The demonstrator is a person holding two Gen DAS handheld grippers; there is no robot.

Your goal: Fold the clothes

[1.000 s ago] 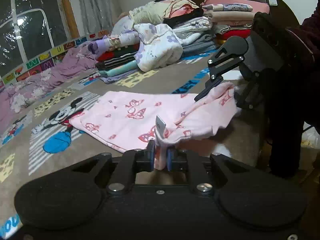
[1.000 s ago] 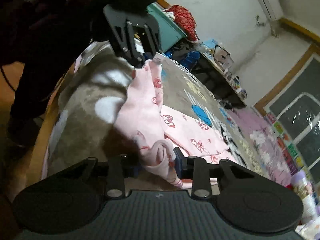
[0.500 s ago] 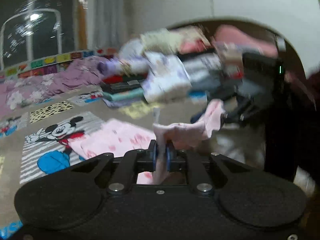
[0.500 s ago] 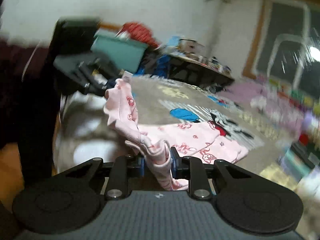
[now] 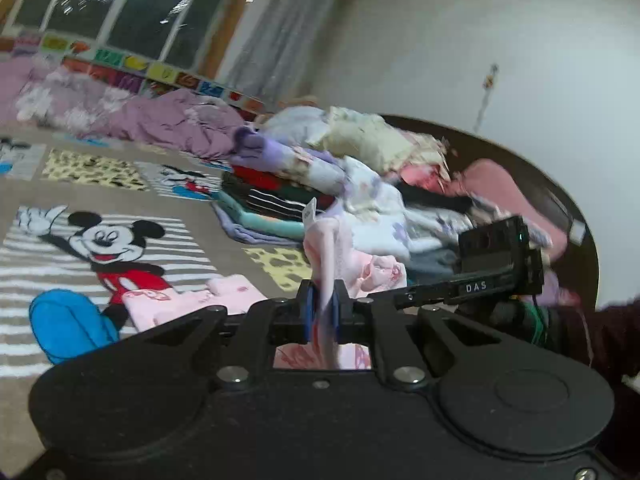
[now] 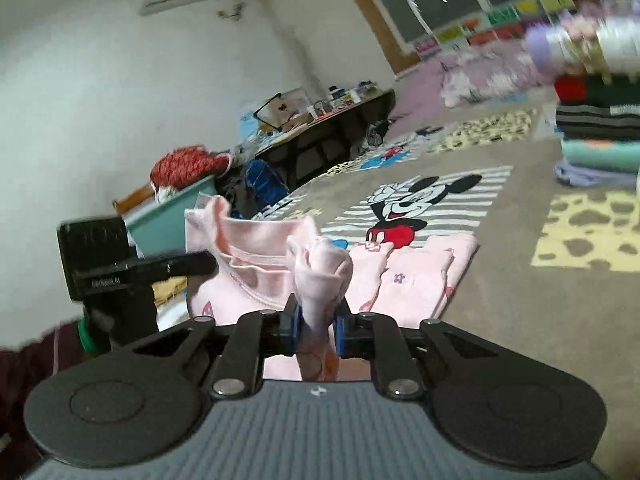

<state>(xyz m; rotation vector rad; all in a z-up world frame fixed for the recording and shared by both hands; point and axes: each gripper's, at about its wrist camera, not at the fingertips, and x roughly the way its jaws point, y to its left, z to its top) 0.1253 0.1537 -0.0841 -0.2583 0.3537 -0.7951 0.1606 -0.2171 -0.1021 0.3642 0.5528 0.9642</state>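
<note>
The pink garment (image 6: 416,276) was soft, thin knit with little printed figures, one end lying flat on the cartoon-mouse rug (image 6: 532,312), the near end lifted and bunched. The left gripper (image 5: 322,312) had its blue pads pinched tight on a fold with a white tag above. The right gripper (image 6: 316,324) was clamped on a rolled wad of the same cloth, both ends held up off the rug.
</note>
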